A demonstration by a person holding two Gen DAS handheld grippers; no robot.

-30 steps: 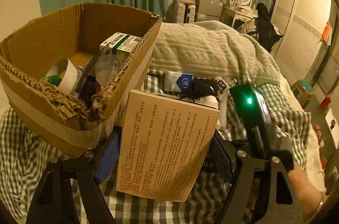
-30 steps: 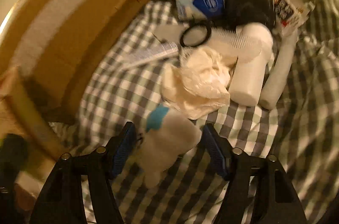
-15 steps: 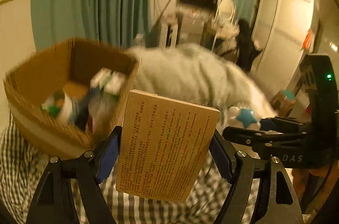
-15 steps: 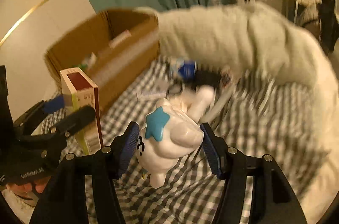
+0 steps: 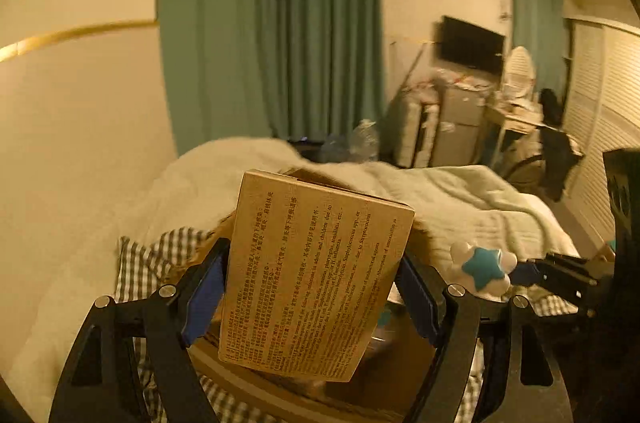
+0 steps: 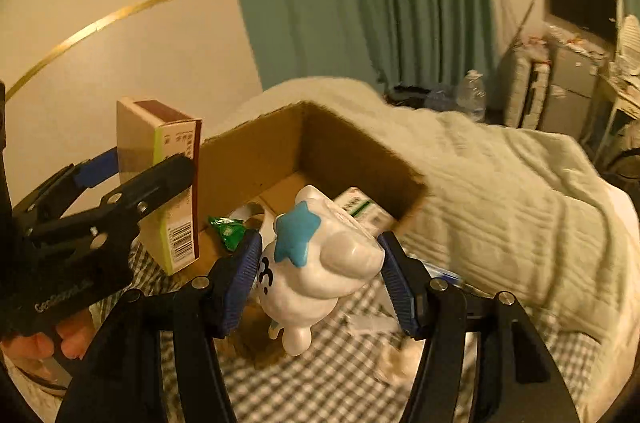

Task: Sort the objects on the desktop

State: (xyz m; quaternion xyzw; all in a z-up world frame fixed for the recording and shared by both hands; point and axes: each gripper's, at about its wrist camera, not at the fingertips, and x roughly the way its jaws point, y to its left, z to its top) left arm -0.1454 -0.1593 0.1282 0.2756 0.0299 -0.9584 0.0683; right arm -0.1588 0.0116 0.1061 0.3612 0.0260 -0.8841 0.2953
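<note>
My left gripper [image 5: 312, 295] is shut on a tan medicine box [image 5: 316, 275] printed with dark text, held upright above the bed. The same medicine box [image 6: 160, 183] shows at the left of the right wrist view, clamped by the left gripper [image 6: 152, 175] beside the open cardboard box [image 6: 340, 143]. My right gripper [image 6: 320, 263] is shut on a white figurine with a blue star [image 6: 320, 255], just in front of the cardboard box's near side. That figurine [image 5: 482, 265] also shows at the right of the left wrist view.
Inside the cardboard box lie a green wrapper [image 6: 228, 229] and a green-and-white carton [image 6: 360, 209]. It sits on a checked sheet [image 6: 328, 375], with a pale quilt [image 6: 500, 191] behind. A hand [image 6: 48, 343] holds the left gripper. Teal curtains [image 5: 280, 35] hang beyond.
Both grippers rose from the bed with their loads. The figurine came up off the checked sheet to the cardboard box's front; the medicine box now hides most of the cardboard box in the left view.
</note>
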